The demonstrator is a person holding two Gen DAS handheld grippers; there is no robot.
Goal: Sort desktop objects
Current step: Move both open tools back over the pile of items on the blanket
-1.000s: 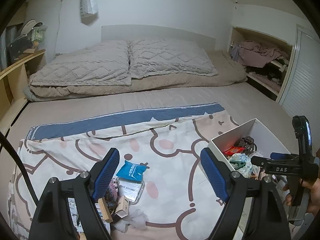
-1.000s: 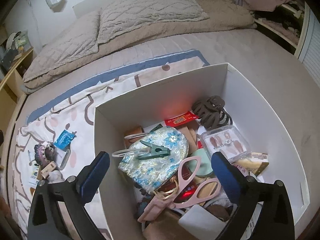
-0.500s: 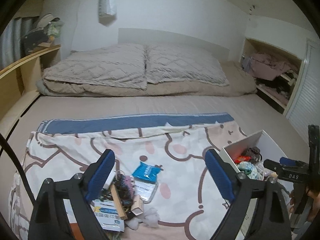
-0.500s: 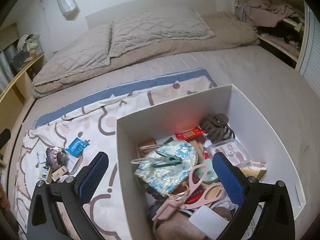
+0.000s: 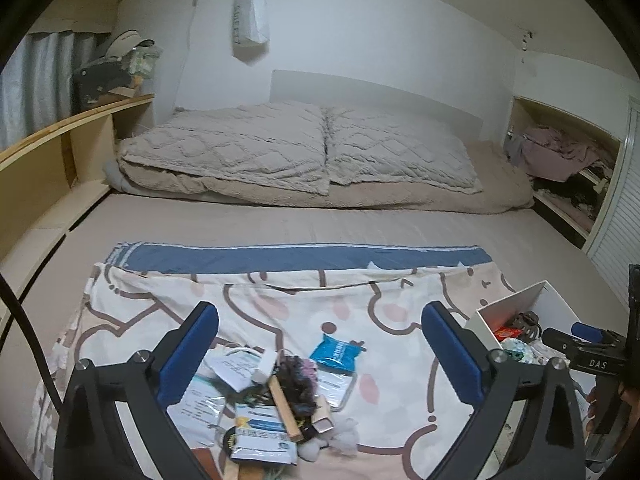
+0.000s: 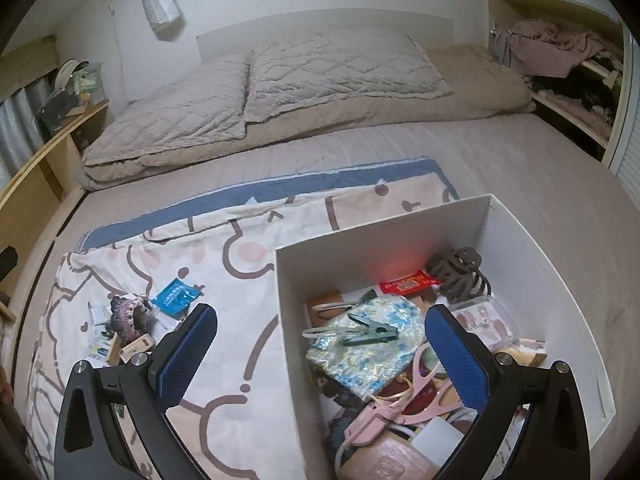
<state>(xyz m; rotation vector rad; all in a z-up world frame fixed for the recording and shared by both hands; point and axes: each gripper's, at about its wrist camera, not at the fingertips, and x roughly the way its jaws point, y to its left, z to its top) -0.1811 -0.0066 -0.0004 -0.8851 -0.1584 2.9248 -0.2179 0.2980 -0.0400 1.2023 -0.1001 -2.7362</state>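
left claw (image 5: pixel 320 354) wide open, right claw (image 6: pixel 320 354) wide open, empty

Access to the white box (image 6: pixel 400 228) is open from above; its interior appears crowded. Loose clutter (image 5: pixel 280 392) obstructs the patterned sheet (image 5: pixel 400 380).

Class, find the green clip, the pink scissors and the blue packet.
green clip (image 6: pixel 370 333), right wrist view, its body.
pink scissors (image 6: pixel 394 408), right wrist view, near the pivot.
blue packet (image 5: pixel 337 353), left wrist view, its face.
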